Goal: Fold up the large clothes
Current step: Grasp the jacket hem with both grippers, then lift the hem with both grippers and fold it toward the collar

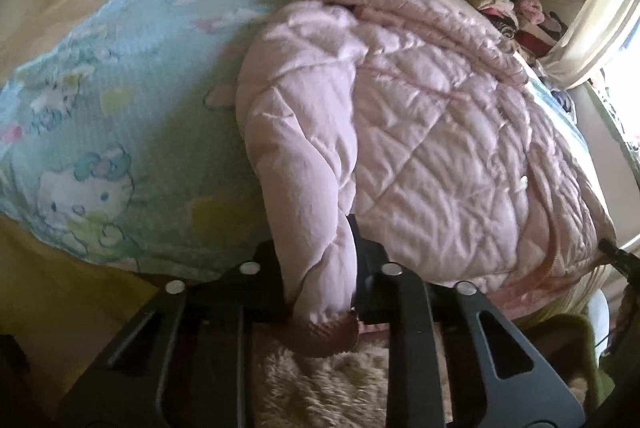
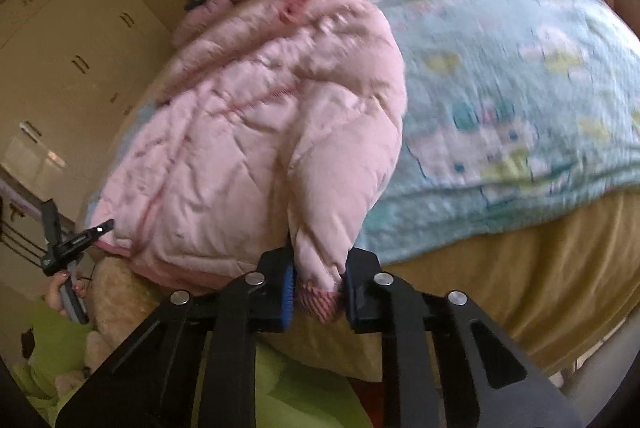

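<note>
jacket: 1 | sleeves gripped: 2 | blanket: 1

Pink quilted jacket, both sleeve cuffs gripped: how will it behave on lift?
Pink quilted jacket looks puffy, so likely floppy and light for its bulk. Its shiny shell may slide on the blue blanket. Body will probably sag between left gripper and right gripper.

Place: home bedroom | Evidence: bed with pale blue cartoon-cat print blanket; cream wardrobe doors with dark bar handles; stacked folded clothes; cream window curtain
</note>
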Demonstrator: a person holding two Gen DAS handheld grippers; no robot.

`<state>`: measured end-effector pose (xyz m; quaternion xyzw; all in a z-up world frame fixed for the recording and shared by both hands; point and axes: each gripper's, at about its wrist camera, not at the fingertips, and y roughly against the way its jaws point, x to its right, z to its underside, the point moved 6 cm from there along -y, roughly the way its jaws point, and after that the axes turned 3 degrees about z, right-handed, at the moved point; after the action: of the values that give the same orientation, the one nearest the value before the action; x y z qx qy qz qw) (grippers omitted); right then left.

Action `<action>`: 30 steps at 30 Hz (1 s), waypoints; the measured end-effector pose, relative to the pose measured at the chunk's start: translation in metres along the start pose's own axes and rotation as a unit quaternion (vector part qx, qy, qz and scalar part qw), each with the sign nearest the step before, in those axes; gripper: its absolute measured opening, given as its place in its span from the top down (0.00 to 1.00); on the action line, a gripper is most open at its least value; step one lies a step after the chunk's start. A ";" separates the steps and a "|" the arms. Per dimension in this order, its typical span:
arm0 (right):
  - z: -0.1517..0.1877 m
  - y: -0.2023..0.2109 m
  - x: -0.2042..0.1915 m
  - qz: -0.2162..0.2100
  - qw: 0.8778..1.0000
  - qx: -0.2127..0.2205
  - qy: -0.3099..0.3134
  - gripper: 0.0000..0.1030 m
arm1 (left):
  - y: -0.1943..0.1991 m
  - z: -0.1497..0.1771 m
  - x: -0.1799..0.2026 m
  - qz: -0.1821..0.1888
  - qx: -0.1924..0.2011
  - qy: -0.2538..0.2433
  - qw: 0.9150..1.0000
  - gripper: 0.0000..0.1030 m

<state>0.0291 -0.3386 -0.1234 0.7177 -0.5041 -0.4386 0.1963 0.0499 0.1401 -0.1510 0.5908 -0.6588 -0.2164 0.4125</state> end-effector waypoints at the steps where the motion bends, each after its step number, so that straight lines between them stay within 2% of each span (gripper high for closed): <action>1: -0.004 0.004 -0.001 -0.004 1.000 0.008 0.002 0.84 | 0.003 -0.003 0.001 0.003 0.005 0.000 1.000 0.88; 6: -0.033 0.031 -0.019 -0.032 0.997 0.067 0.015 0.85 | 0.029 -0.028 0.007 0.022 0.046 0.001 0.999 0.89; 14: -0.081 0.051 -0.039 -0.056 0.991 0.122 0.028 0.86 | 0.056 -0.079 0.019 0.019 0.108 -0.011 0.994 0.89; 30: -0.188 0.063 -0.060 -0.074 0.977 0.196 0.038 0.86 | 0.061 -0.171 0.029 0.006 0.165 0.007 0.986 0.89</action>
<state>0.1436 -0.3408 0.0495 0.7936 -0.5178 -0.3173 0.0375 0.1507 0.1600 0.0014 0.6481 -0.6862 -0.0983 0.3152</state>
